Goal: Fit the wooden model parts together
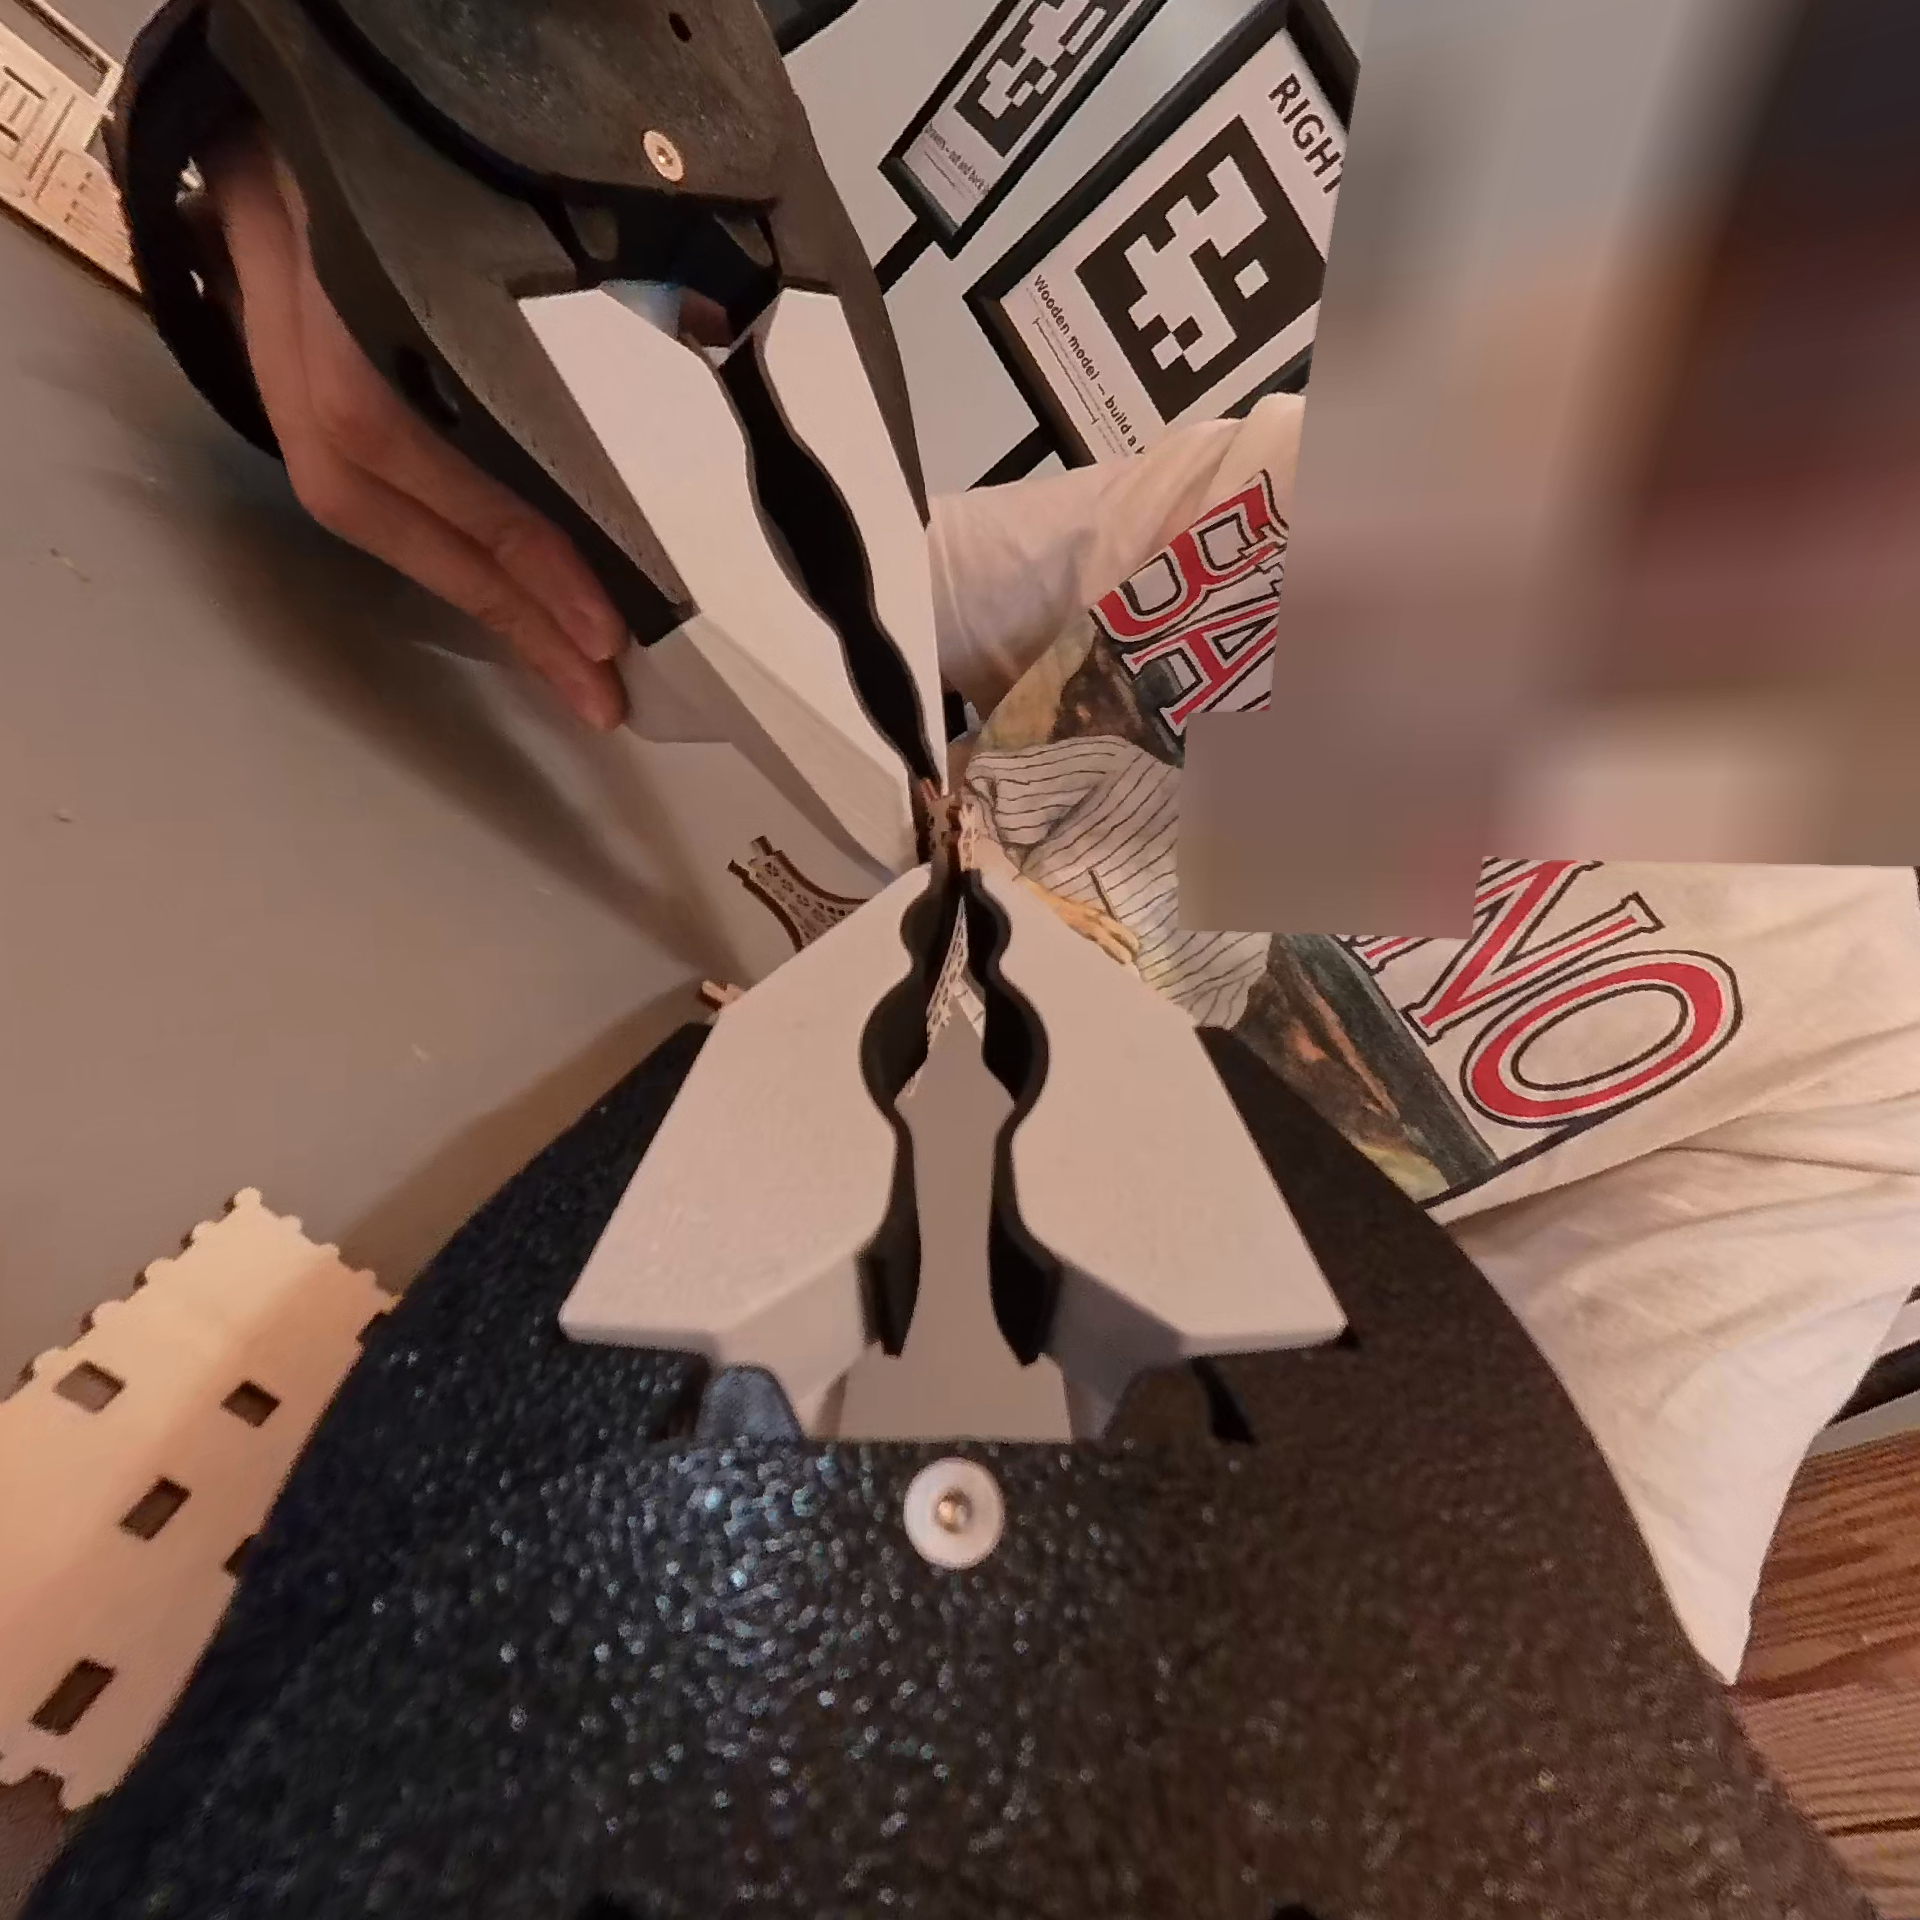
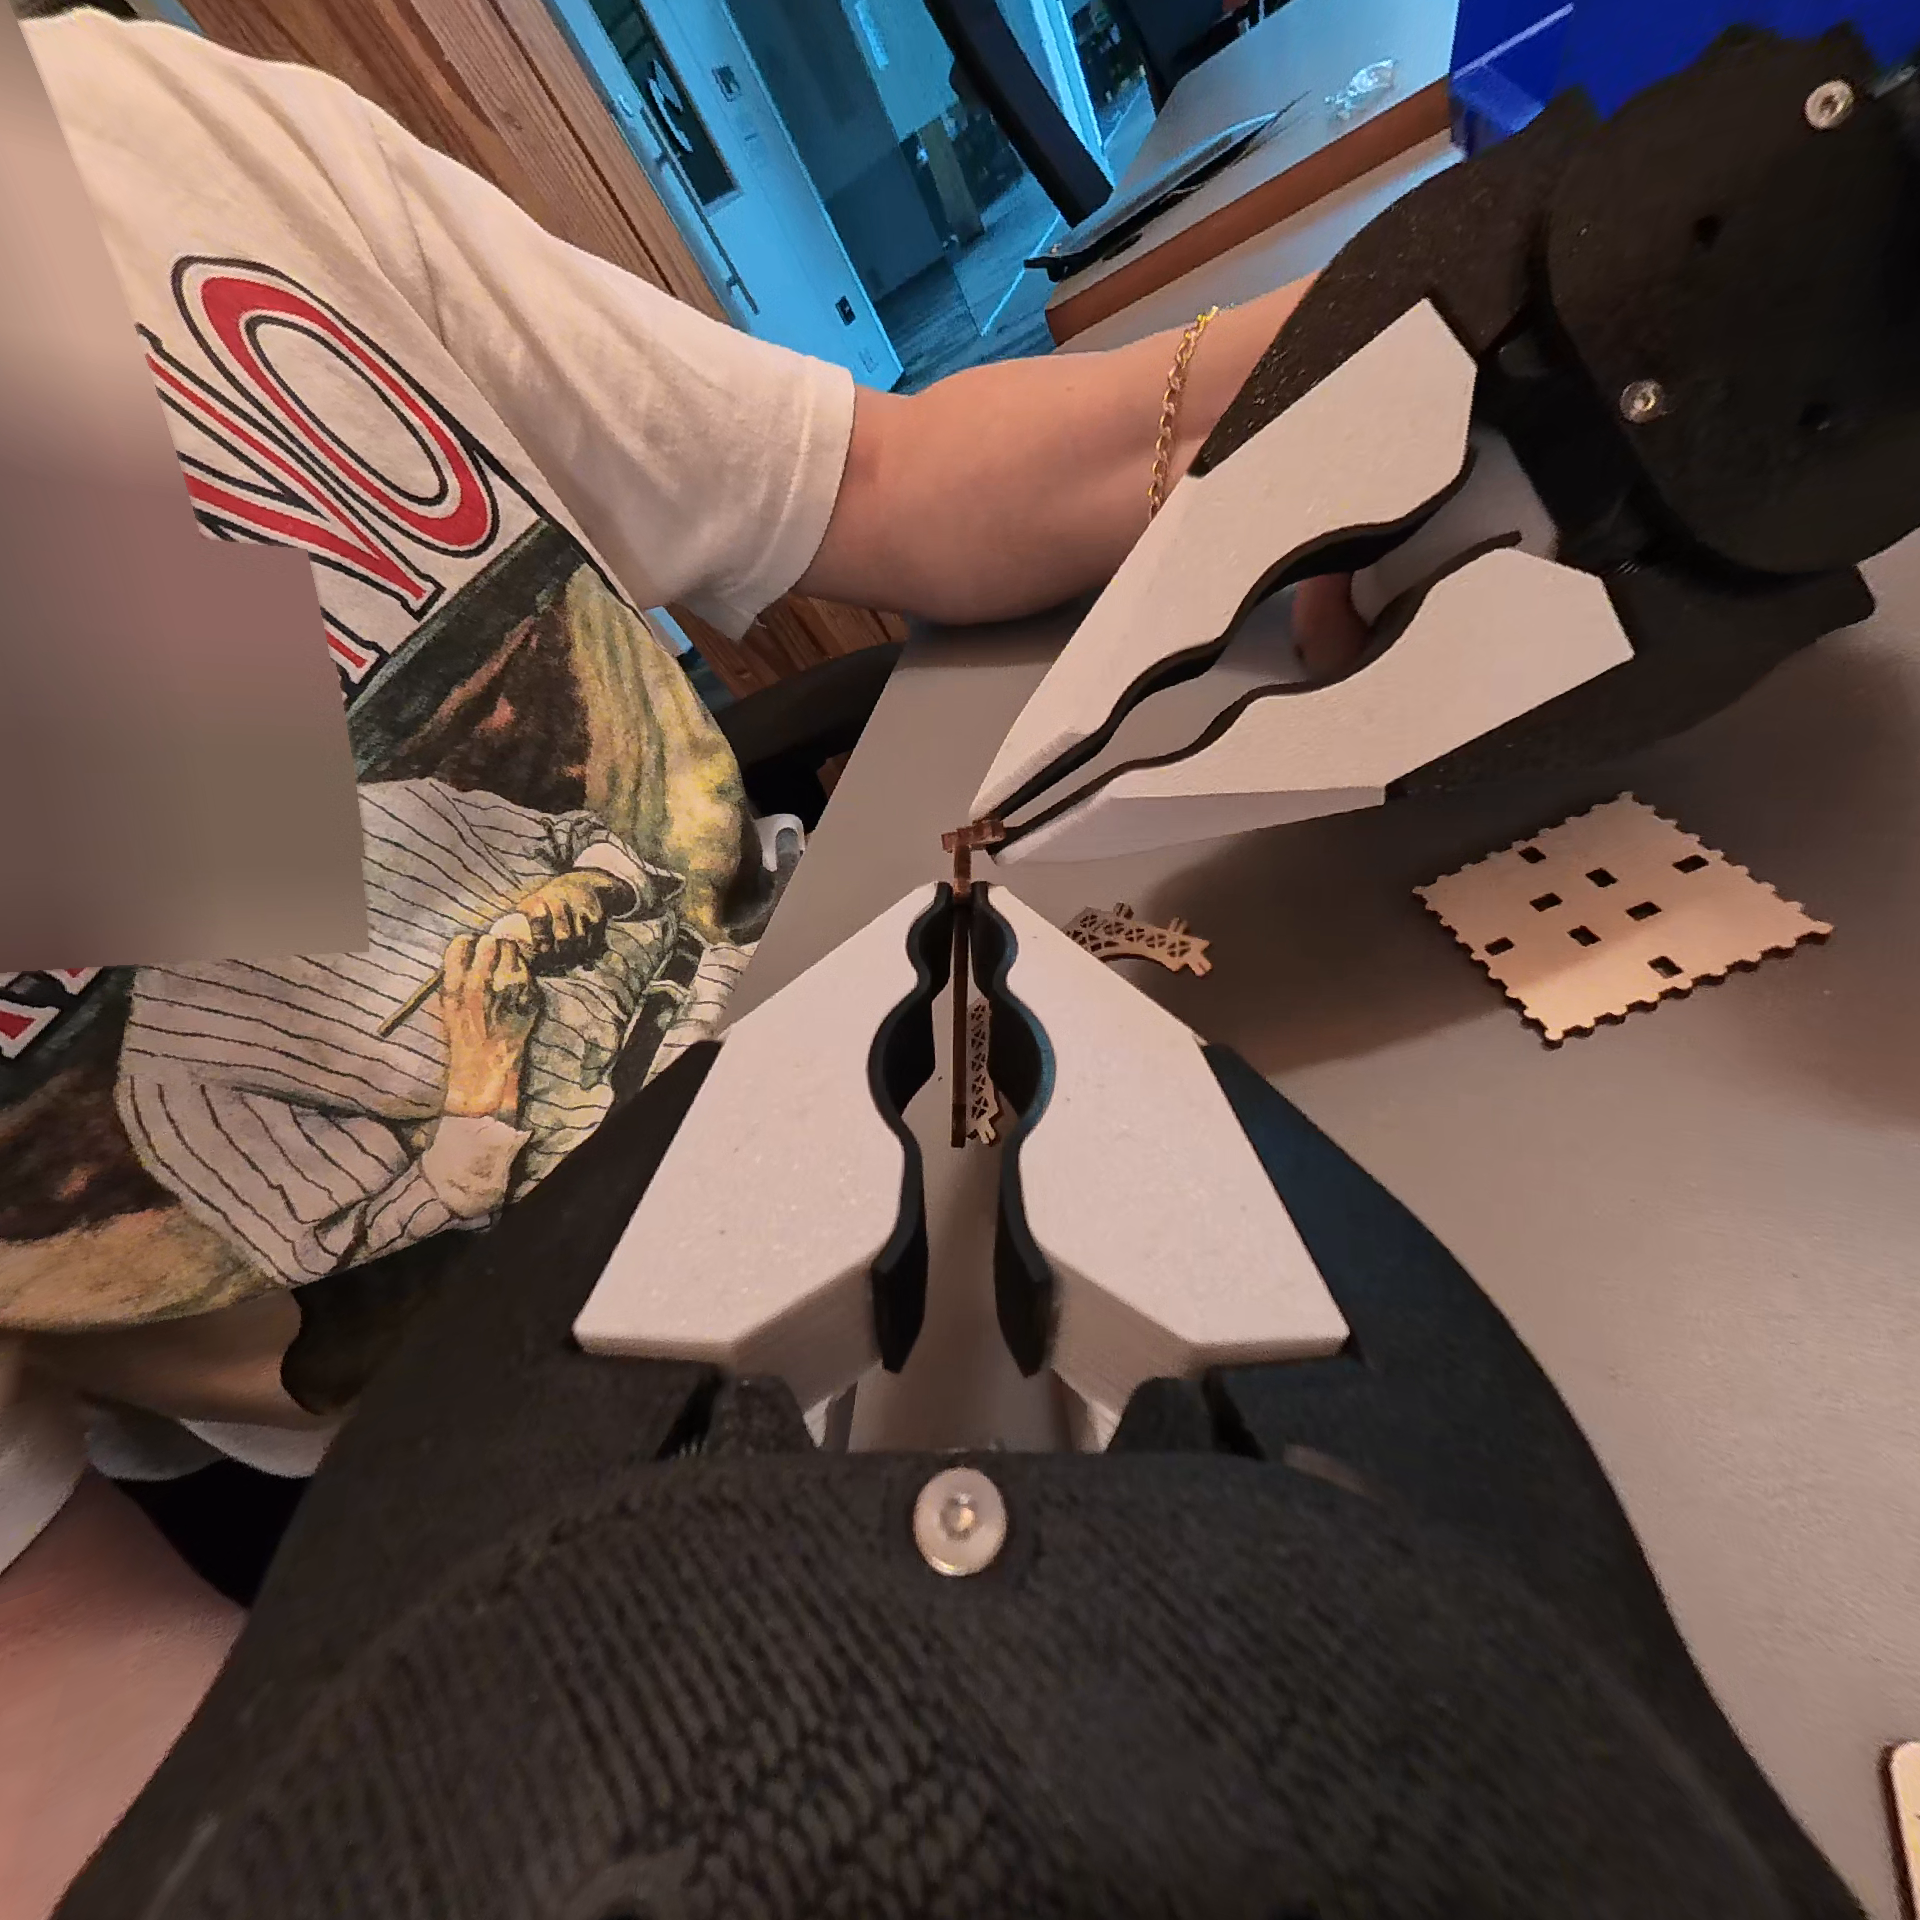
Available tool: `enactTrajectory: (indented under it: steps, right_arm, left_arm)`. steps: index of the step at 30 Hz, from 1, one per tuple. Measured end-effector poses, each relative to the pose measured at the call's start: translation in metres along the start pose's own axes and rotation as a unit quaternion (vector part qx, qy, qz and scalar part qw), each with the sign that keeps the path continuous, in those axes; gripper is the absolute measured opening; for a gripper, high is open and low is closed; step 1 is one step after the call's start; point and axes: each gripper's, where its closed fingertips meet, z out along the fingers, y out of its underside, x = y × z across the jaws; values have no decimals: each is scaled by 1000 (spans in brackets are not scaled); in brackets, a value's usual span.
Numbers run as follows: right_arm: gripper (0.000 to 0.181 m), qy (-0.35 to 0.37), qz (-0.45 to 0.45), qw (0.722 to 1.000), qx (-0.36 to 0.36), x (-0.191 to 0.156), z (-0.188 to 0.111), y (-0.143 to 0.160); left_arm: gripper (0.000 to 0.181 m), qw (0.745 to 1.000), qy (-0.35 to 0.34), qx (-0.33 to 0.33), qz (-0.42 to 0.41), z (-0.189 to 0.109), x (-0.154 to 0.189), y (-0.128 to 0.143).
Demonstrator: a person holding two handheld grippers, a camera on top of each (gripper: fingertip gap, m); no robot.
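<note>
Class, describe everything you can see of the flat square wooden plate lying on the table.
The square wooden plate is a thin, pale sheet, plywood by its look, with toothed edges all round and several small rectangular slots cut through it. It lies flat on the grey table, beside and beyond the right gripper; nothing touches it. The left wrist view shows part of it, its near side hidden behind the left gripper's black body.

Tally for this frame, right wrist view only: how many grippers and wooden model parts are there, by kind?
Grippers: 2 (left gripper, right gripper)
Slotted square plate: 1
Lattice piece lying on the table: 1
Pieces pinched in grippers: 2 (small cross piece in the left, thin strip in the right)
Total: 6
</note>
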Motion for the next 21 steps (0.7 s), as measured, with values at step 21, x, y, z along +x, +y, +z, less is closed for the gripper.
enactTrajectory:
  steps: [21]
  right_arm:
    - [1, 44, -27, 998, -28, 9, -1, 7]
  left_arm:
    - [0, 999, -14, 5, -51, -3, -9, 1]
